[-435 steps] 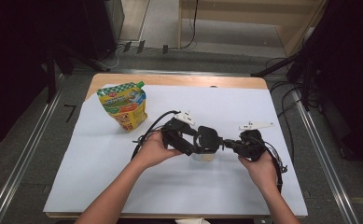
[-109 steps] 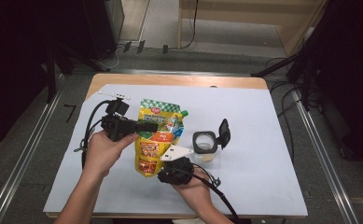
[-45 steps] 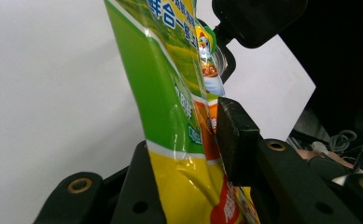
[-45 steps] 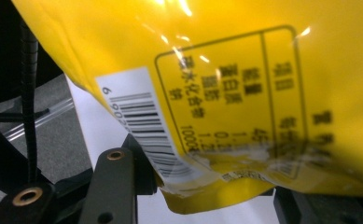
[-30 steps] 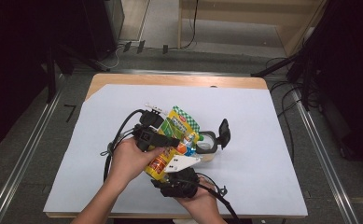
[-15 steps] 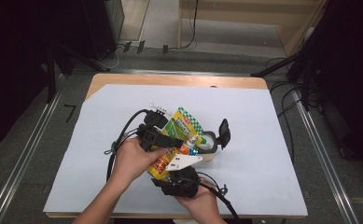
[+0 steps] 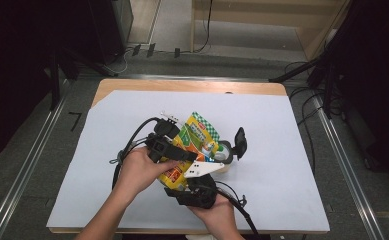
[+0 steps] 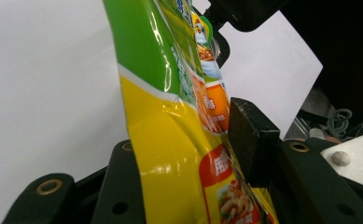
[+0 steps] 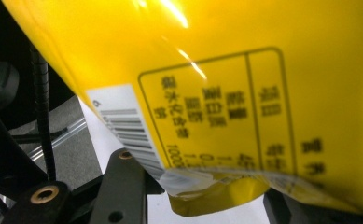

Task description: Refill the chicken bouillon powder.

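Note:
A yellow and green pouch [image 7: 192, 145] is held tilted, with its top end over a small round container [image 7: 225, 150] whose black lid [image 7: 240, 142] stands flipped up. My left gripper [image 7: 182, 156] holds the pouch [image 8: 170, 116] around its middle. Its jaws have just been opening, and the pouch still lies between them, against the right pad [image 8: 251, 140]. My right gripper [image 7: 178, 185] grips the pouch's bottom end. The printed yellow back [image 9: 240, 70] sits between the right gripper's [image 9: 202, 196] jaws, which have been closing.
A white sheet [image 7: 282, 130] covers the table, with a wooden edge [image 7: 192, 86] showing at the back. Black cables [image 7: 132, 142] loop from the left gripper toward the person. Metal rails [image 7: 37, 145] run along both sides of the table.
The pouch and both hands have stayed almost where they were, and the pouch is still tipped over the open container.

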